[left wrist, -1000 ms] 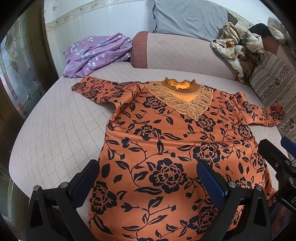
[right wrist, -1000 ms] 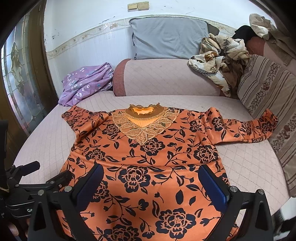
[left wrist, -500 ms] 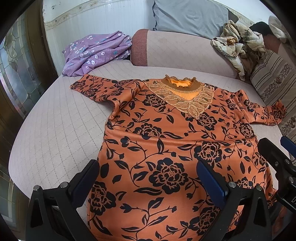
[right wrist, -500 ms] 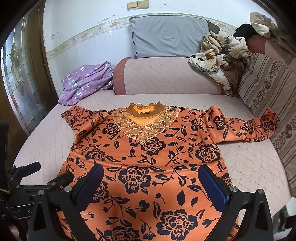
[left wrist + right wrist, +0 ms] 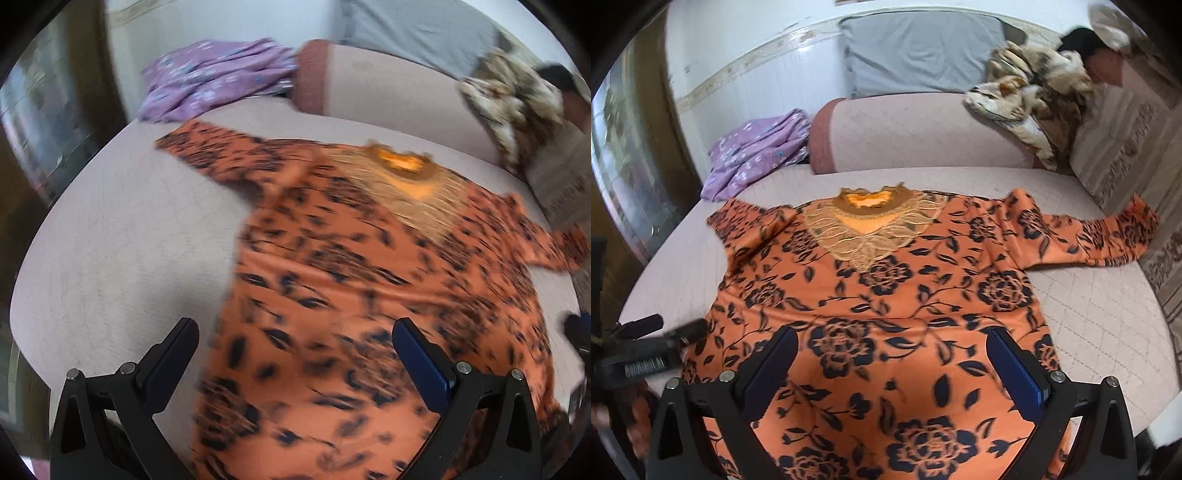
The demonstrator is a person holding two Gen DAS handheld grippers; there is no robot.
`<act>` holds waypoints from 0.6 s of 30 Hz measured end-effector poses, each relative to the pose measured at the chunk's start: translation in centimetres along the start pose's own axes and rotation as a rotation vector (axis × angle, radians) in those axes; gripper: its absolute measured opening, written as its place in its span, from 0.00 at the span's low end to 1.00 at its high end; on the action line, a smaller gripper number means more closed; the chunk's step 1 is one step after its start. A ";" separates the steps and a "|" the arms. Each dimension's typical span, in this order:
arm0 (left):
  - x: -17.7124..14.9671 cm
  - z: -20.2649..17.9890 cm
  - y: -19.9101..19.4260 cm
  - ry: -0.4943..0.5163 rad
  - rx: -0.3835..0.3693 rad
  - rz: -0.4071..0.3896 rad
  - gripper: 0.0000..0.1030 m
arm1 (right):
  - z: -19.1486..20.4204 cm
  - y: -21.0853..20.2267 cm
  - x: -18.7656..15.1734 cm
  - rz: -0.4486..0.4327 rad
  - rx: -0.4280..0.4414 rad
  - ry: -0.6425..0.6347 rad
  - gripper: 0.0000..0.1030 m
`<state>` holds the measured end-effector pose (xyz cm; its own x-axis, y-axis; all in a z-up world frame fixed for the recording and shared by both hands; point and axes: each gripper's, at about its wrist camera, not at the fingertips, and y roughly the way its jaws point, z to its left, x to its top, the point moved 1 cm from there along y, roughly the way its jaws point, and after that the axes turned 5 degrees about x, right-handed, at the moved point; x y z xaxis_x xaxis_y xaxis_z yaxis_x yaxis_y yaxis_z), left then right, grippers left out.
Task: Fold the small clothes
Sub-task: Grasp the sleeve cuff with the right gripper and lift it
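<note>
An orange long-sleeved top with black flowers (image 5: 886, 295) lies spread flat, front up, on a pink quilted bed (image 5: 1089, 314), ready for folding, beneath the empty, wide-apart left gripper (image 5: 295, 354) and right gripper (image 5: 892, 356).

Left wrist view now heavily motion-blurred; sharp 0.5 s ago. Orange floral top (image 5: 369, 280) sits further right in that view, more bare bed cover (image 5: 122, 266) exposed at left. Left claw (image 5: 295, 354) has shifted left: its left finger (image 5: 173, 354) is now over the cover, off the fabric. Right wrist view: slight blur, framing nearly unchanged.
</note>
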<state>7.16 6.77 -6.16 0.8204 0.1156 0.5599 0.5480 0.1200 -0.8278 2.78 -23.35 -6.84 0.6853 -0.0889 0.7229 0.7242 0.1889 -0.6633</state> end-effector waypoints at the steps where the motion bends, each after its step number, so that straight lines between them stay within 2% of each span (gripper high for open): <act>1: 0.5 1.1 0.5 -0.026 0.011 0.001 1.00 | -1.8 -0.1 0.3 -0.008 -0.001 0.036 1.00; 3: 1.9 4.3 1.8 -0.112 0.045 0.003 1.00 | -5.2 -0.3 0.8 -0.017 -0.020 0.105 1.00; 6: 3.5 9.9 5.1 -0.269 0.129 0.035 1.00 | -13.5 -0.1 1.9 -0.043 -0.045 0.265 1.00; 9: 4.2 13.8 8.3 -0.343 0.243 0.086 1.00 | -22.3 0.5 3.3 -0.067 -0.158 0.378 1.00; 11: 4.4 15.1 9.4 -0.362 0.303 0.084 1.00 | -28.1 0.9 4.5 -0.076 -0.269 0.413 1.00; 12: 4.5 15.7 9.9 -0.373 0.326 0.078 1.00 | -30.7 1.1 5.0 -0.078 -0.299 0.453 1.00; 15: 4.5 16.7 11.4 -0.412 0.343 0.074 1.00 | -37.4 1.9 6.3 -0.091 -0.294 0.610 0.99; 18: 3.8 16.7 13.1 -0.411 0.350 0.094 1.00 | -40.8 3.1 7.4 -0.104 -0.250 0.735 0.99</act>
<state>14.78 25.23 -14.28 0.6935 0.5094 0.5094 0.3306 0.4032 -0.8533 13.27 -63.31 -11.41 0.4257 -0.7350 0.5278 0.7237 -0.0736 -0.6862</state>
